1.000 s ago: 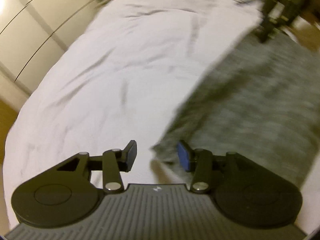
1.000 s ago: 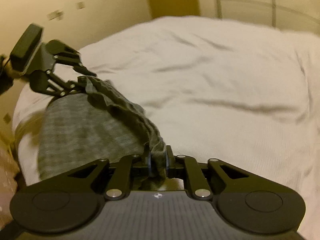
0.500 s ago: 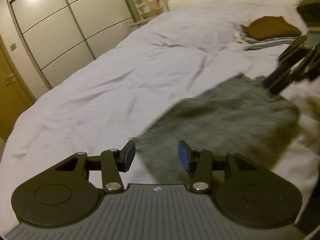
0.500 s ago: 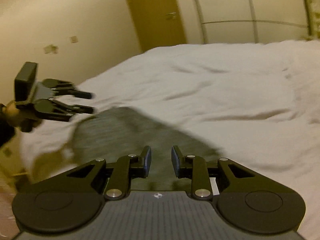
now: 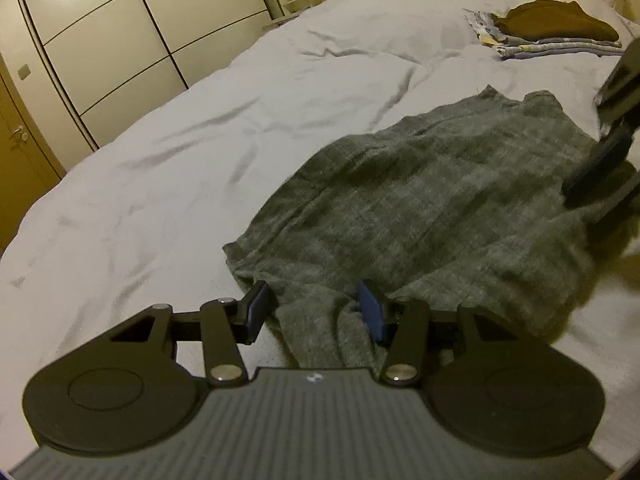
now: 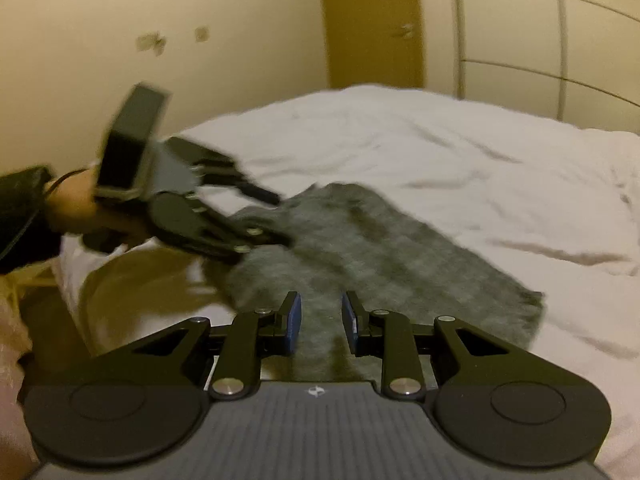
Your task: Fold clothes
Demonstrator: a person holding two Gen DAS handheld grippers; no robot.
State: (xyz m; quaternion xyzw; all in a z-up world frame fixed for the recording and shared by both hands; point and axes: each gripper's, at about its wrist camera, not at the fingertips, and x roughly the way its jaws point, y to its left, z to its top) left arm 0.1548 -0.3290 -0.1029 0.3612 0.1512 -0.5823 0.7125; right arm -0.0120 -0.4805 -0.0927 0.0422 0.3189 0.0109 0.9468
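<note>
A grey checked garment [image 5: 432, 208] lies spread on the white bed [image 5: 200, 152]; it also shows in the right wrist view [image 6: 360, 248]. My left gripper [image 5: 312, 312] is open, its jaws either side of the garment's near edge fold, not closed on it. My right gripper [image 6: 320, 322] is open, low over the garment's opposite edge. The left gripper shows in the right wrist view [image 6: 276, 220] reaching over the cloth, and the right gripper's fingers [image 5: 600, 160] show at the right edge of the left wrist view.
A stack of folded clothes with a brown item on top [image 5: 556, 28] sits at the far right of the bed. Wardrobe doors [image 5: 120, 32] and a wooden door [image 6: 372, 24] line the walls. The bed edge and floor [image 6: 132, 280] lie to the left in the right wrist view.
The right gripper let go of the garment's bunched edge and opened. The garment dropped flat onto the bed. Both grippers lowered toward its edges.
</note>
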